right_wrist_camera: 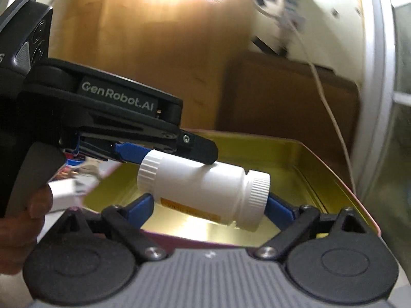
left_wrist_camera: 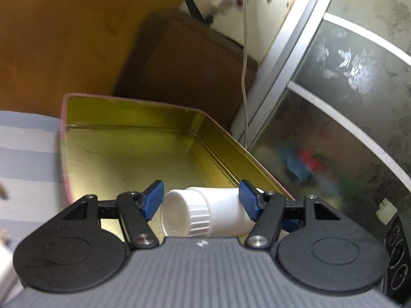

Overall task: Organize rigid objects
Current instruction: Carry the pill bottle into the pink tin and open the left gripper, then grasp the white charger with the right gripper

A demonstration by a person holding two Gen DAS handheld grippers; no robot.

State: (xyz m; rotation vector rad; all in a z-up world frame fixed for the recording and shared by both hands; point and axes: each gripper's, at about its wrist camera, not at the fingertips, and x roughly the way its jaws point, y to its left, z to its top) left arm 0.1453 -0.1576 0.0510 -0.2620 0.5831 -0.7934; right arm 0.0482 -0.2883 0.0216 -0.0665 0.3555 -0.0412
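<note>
Gripped sideways between the blue pads of the left gripper (left_wrist_camera: pixel 201 203): a small white bottle (left_wrist_camera: pixel 205 214), ribbed cap to the left, held above the near edge of the open gold-lined tin (left_wrist_camera: pixel 133 151). Clamped across the right gripper (right_wrist_camera: pixel 208 206): a larger white bottle with an orange label (right_wrist_camera: pixel 205 192), cap to the right, over the same tin (right_wrist_camera: pixel 321 169). Farther off: a brown cushion (left_wrist_camera: pixel 185 69), a white cable (left_wrist_camera: pixel 245 59) hanging beside it, a wooden panel (left_wrist_camera: pixel 64 30) behind.
</note>
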